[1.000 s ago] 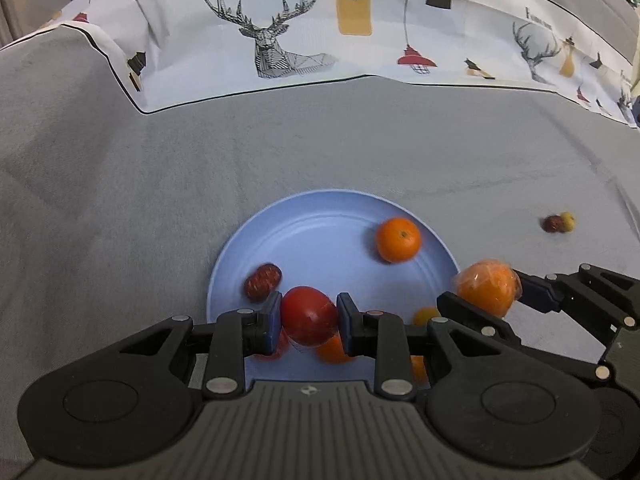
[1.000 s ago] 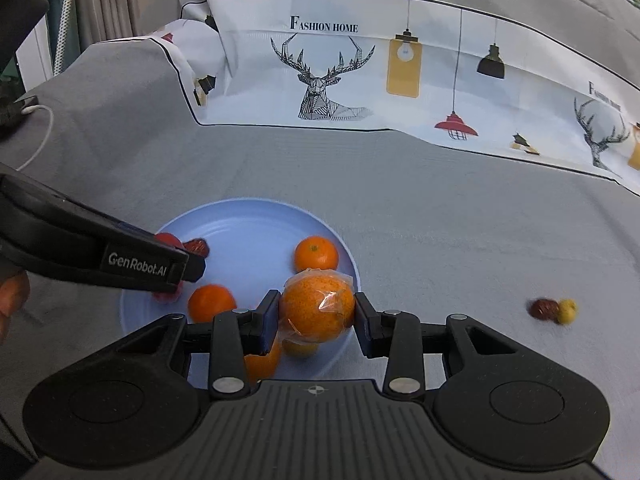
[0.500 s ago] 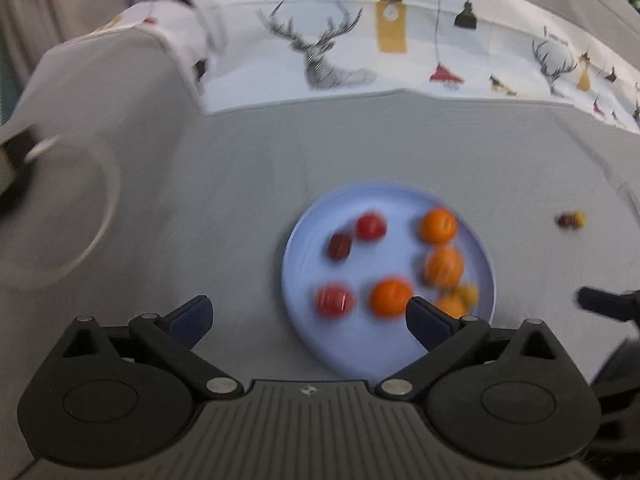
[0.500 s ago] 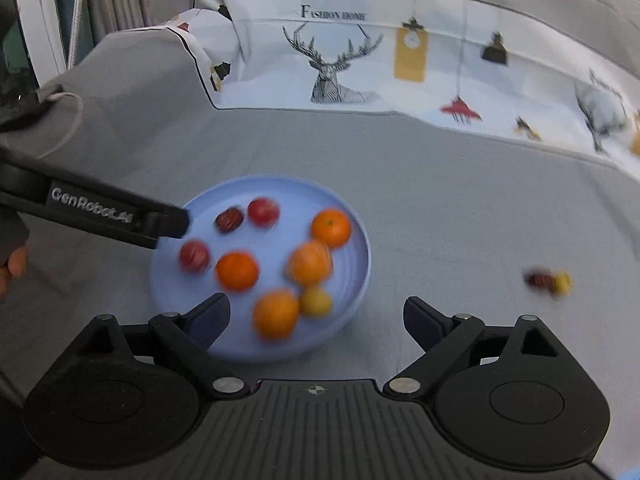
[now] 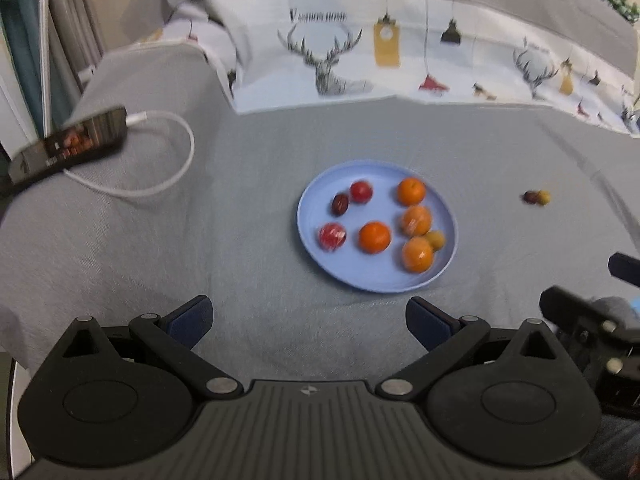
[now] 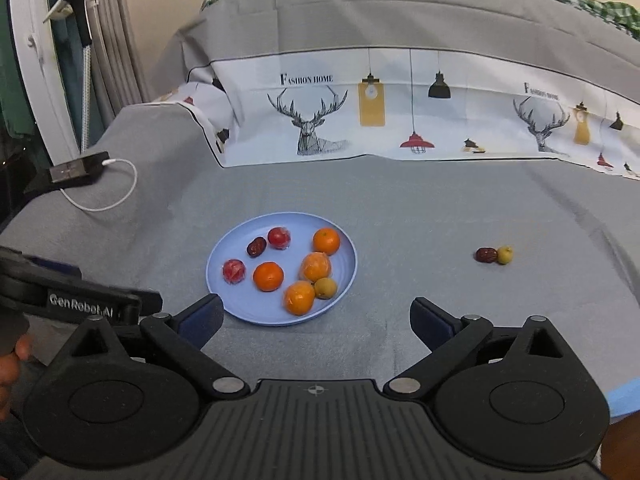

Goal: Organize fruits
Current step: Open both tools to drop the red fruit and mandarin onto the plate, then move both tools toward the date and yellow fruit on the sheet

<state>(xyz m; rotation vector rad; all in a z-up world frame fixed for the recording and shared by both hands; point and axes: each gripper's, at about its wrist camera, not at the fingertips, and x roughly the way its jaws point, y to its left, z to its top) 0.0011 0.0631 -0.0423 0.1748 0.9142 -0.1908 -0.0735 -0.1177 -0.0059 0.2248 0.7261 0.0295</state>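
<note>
**Eight fruits plated, two outside**

Your left gripper (image 5: 308,318) and right gripper (image 6: 316,318) both gape wide, holding nothing. Eight fruits sit on the blue plate (image 6: 224,256). What looks like a date (image 6: 485,255) touches a yellow fruit (image 6: 505,255) on the grey cloth (image 6: 420,216), well right of the plate.

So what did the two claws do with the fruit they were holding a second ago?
Both let go. The left claw dropped its red fruit on the blue plate, the right claw its wrapped orange; both opened and pulled back. The two small fruits off the plate stayed put.
</note>
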